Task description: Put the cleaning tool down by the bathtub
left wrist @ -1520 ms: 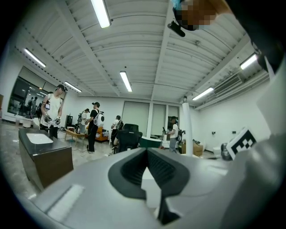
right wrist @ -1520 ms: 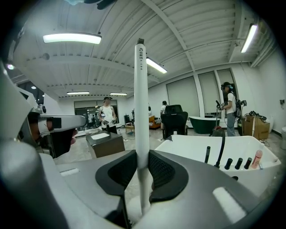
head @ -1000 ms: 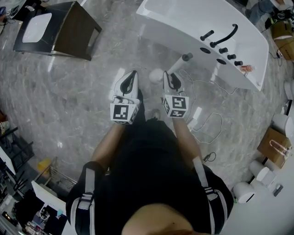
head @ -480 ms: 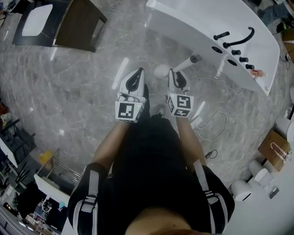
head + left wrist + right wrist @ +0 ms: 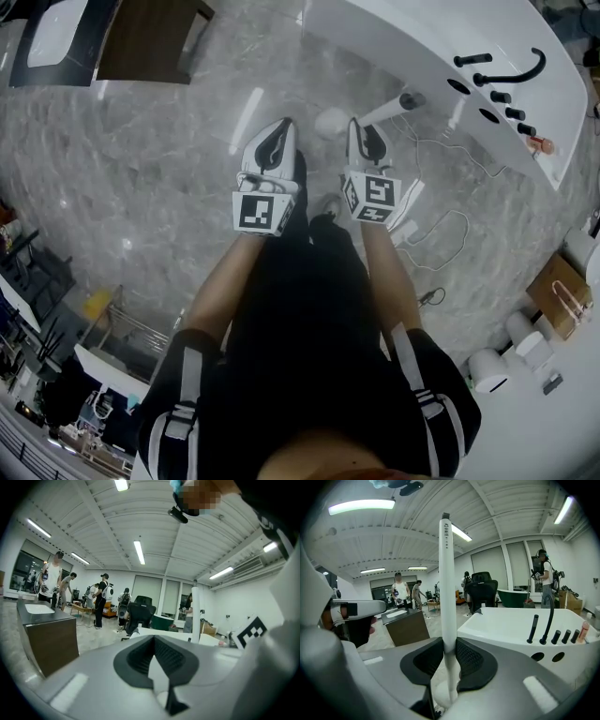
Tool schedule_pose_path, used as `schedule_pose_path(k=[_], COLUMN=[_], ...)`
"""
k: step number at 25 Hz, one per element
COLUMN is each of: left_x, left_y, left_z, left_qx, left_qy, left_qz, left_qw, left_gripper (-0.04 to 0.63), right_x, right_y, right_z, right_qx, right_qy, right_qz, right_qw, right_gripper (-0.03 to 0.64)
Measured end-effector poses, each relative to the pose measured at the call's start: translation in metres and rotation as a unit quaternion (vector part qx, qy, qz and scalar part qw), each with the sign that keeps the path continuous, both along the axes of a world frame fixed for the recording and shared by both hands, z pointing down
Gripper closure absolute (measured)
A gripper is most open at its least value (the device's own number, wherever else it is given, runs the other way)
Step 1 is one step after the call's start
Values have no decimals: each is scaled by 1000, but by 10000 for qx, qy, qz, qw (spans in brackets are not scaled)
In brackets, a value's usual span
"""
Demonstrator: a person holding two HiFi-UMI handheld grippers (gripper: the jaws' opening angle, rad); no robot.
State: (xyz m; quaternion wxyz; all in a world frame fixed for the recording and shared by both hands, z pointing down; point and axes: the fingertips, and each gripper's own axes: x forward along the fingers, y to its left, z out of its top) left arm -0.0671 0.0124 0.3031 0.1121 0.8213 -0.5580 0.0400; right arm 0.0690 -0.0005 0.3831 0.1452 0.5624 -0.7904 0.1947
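The cleaning tool is a thin white wand [image 5: 446, 588] with a round white head [image 5: 330, 122] at its lower end. My right gripper [image 5: 449, 651] is shut on the wand's lower part, and the wand stands upright between the pads. In the head view my right gripper [image 5: 362, 129] hangs above the grey marble floor, close to the white bathtub [image 5: 412, 42]. The bathtub [image 5: 511, 625] lies just ahead and to the right. My left gripper [image 5: 280, 127] hangs beside it, to the left. Its jaws [image 5: 153, 639] meet at the tips with nothing between them.
Black tap fittings [image 5: 506, 70] stand on the tub's rim. White cables and a power strip [image 5: 441, 234] lie on the floor right of my legs. A dark cabinet with a white basin [image 5: 141, 37] stands at the far left. Boxes and white canisters [image 5: 487, 370] sit at the right. People stand in the background.
Both grippers have sunk toward the floor and moved a little nearer the tub. The wand is still in the right gripper. The left jaws are unchanged.
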Motion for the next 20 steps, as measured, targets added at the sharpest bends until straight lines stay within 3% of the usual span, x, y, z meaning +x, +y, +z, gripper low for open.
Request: schedule_pose_path(k=[15, 20], left_x=[1, -5], left_y=[-56, -74], left_z=[71, 94], left_qx=[-396, -284], left_qy=[-30, 39], left_qz=[269, 239], left_qw=[9988, 9993], left_gripper=[586, 587], right_x=[2, -4], right_y=[-53, -64], right_z=[77, 99], right_qx=[-209, -240], right_qy=[15, 42], right_qz=[389, 407], right_qw=[9990, 9989], right_gripper=[532, 532])
